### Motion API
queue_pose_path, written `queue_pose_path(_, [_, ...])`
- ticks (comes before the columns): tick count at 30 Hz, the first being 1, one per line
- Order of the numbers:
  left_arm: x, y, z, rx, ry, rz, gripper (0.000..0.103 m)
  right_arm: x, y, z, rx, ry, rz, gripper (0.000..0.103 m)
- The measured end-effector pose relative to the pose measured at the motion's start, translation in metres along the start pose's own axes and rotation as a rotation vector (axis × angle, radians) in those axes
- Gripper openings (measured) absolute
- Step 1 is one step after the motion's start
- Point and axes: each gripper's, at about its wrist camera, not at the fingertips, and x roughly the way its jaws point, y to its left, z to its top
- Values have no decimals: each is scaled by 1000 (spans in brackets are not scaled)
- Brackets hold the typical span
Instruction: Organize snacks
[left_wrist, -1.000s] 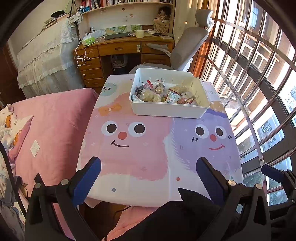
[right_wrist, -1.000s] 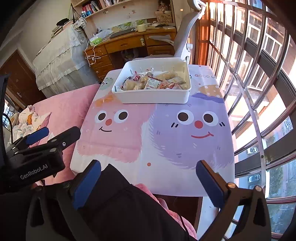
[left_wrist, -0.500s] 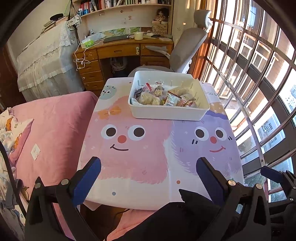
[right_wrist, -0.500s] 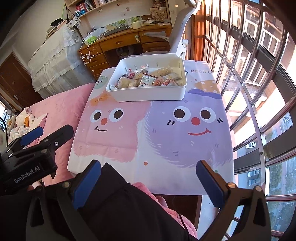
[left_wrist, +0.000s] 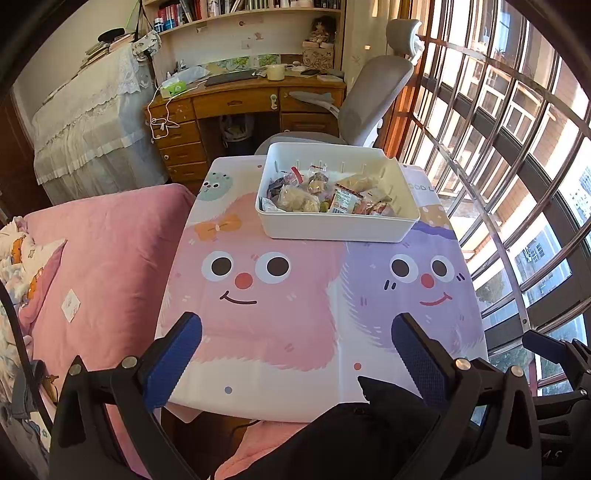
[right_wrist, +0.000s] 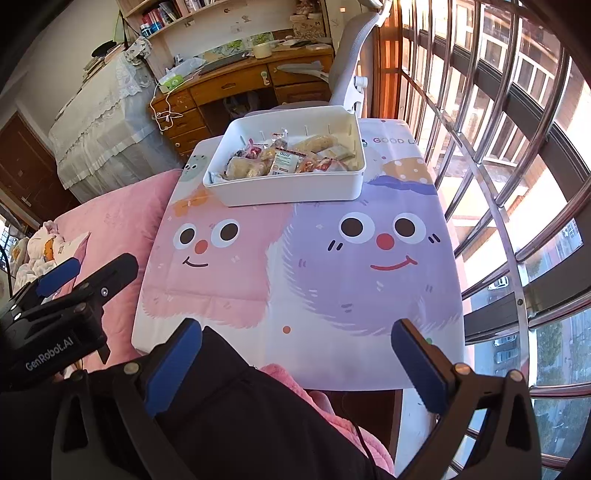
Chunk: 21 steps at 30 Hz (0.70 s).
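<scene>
- Pink bed (left_wrist: 110, 258) lies at my far left, beside the bench (left_wrist: 314, 314).
- My left tool (left_wrist: 295, 354) hangs wide and empty over the bench's near edge; I'd judge it's parked there, the sorting apparently done.
- White bin (left_wrist: 340, 229) sits at the bench's far side, all the snacks (left_wrist: 325, 195) heaped inside it, none loose on the bench.
- My right tool (right_wrist: 295, 354) hangs wide too, holding nothing.
- Wrappers overlap; I can't count or read them. A dark sleeve hides the bench's near edge.
</scene>
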Motion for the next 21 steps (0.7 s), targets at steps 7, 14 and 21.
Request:
queue_pose_path(7, [1,0,1,0,1,0,102,4,0,3,15,6,-8,103])
queue_pose_path(14, [1,1,2,0,0,1,102,5,-1,5,13,10,-7,103])
queue_pose_path(21, [1,1,2,3,1,-1,102,6,0,6,14,13,-7,103])
